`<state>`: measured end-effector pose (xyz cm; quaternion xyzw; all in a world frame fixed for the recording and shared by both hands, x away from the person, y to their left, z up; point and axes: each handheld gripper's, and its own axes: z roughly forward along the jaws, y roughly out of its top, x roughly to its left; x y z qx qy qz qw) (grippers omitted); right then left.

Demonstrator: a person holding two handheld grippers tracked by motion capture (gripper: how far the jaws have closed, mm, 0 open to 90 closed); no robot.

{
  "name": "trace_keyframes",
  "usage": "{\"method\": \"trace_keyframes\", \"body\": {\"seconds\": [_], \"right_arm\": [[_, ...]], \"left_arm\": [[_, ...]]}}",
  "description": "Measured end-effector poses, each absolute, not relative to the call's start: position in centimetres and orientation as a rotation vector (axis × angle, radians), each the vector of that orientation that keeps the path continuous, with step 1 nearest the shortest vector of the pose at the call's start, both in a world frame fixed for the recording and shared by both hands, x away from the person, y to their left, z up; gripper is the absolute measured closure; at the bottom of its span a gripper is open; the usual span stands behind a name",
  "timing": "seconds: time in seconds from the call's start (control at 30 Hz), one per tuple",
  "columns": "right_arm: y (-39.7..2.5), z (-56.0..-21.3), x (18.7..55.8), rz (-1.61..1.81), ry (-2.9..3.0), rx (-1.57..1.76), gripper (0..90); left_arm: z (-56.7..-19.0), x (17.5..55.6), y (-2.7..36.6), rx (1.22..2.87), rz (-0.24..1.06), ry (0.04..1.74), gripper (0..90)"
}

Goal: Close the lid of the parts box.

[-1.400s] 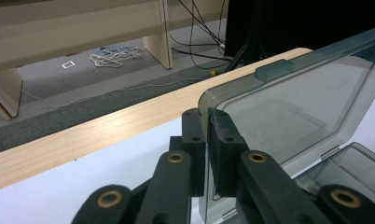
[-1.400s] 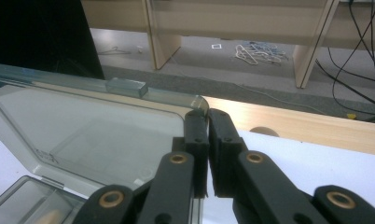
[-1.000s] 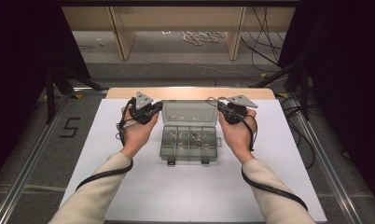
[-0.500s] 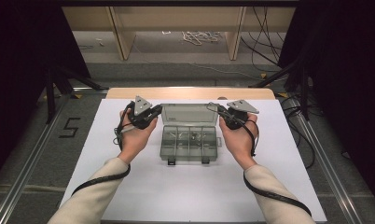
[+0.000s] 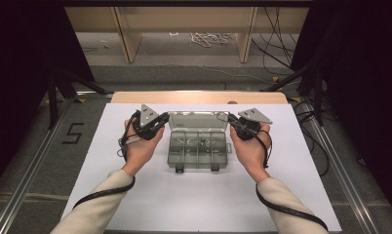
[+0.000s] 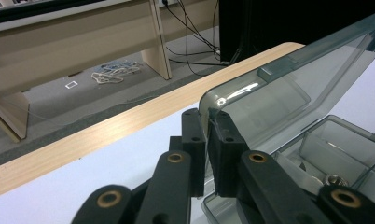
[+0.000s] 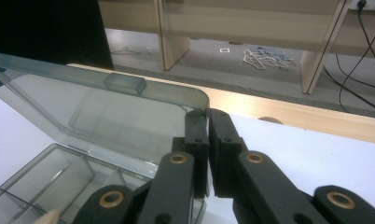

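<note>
Lid (image 5: 198,120) raised further; both grippers clamp corners.

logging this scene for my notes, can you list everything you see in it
compartment box: 1, clear grey, middle of the table, small metal parts inside
lid: 1, clear grey, raised at the box's far edge, a gripper pinching each corner
table: 1, white top with wooden far edge
rope bundle: 1, pale, floor beyond the table
cables: several, black, floor at far right
left gripper: 1, black, shut on lid's left corner
right gripper: 1, black, shut on lid's right corner
</note>
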<state>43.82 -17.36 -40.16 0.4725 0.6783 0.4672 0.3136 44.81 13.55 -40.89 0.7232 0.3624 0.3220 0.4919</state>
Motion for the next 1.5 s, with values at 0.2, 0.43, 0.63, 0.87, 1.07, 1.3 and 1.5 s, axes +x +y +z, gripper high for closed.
{"method": "trace_keyframes", "body": {"seconds": [0.2, 0.43, 0.63, 0.87, 1.07, 1.3, 1.5], "right_arm": [[-17.3, -40.3, 43.4, 1.236, 1.789, 1.241, 87.6], [-17.5, -40.5, 42.7, 1.241, 1.809, 1.228, 87.5], [-17.5, -40.7, 42.3, 1.227, 1.818, 1.217, 87.6], [-17.6, -40.9, 41.6, 1.219, 1.834, 1.196, 87.6], [-17.6, -41.1, 41.1, 1.210, 1.844, 1.190, 87.6], [-17.7, -41.3, 40.6, 1.202, 1.862, 1.181, 87.7], [-17.7, -41.5, 40.2, 1.200, 1.859, 1.174, 87.8]], "left_arm": [[-41.1, 44.2, 13.6, 1.764, 0.791, 0.865, 84.6], [-41.4, 43.5, 13.7, 1.777, 0.790, 0.856, 84.3], [-41.6, 43.1, 13.7, 1.786, 0.811, 0.833, 84.2], [-42.0, 42.4, 13.8, 1.809, 0.833, 0.789, 83.6], [-42.2, 42.1, 13.8, 1.809, 0.841, 0.782, 83.6], [-42.5, 41.6, 13.9, 1.822, 0.851, 0.764, 83.2], [-42.7, 41.3, 13.8, 1.825, 0.860, 0.762, 83.2]]}}
